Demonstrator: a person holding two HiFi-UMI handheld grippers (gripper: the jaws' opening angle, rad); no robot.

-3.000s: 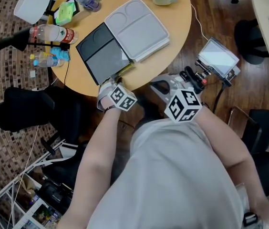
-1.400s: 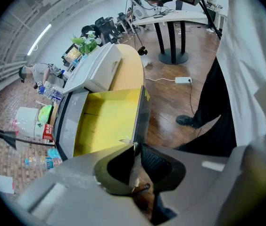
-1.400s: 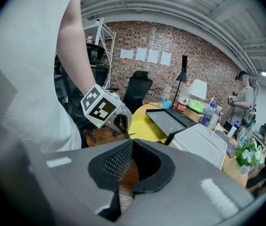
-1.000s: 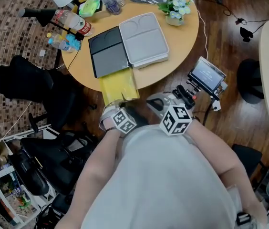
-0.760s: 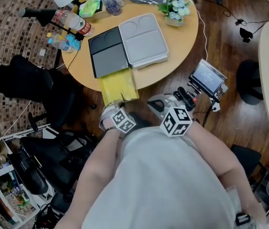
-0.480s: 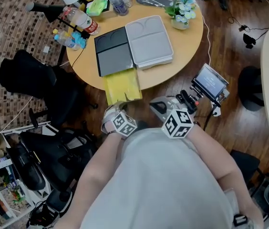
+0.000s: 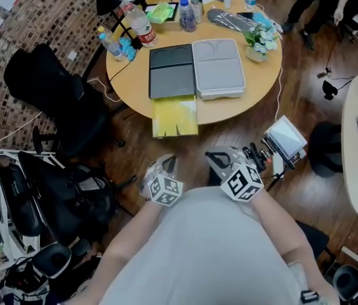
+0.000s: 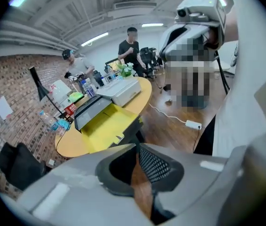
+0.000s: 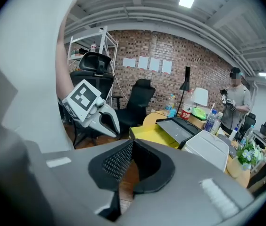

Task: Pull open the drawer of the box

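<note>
Drawer (image 7: 175,117) — yellow, out from the black box (image 7: 172,72) — on table (image 7: 133,89)

- The box (image 7: 172,73) is flat, dark and rectangular. It lies on the round table (image 7: 131,84), near the table's front edge.
- Its lid has two shallow fields, a smaller one behind and a larger one in front.
- The drawer (image 7: 175,116) is bright yellow and is pulled out far. It lies level and sticks out past the table's front edge, over the floor.
- The drawer's inside looks empty, with one small paper flap at its front wall.
</note>
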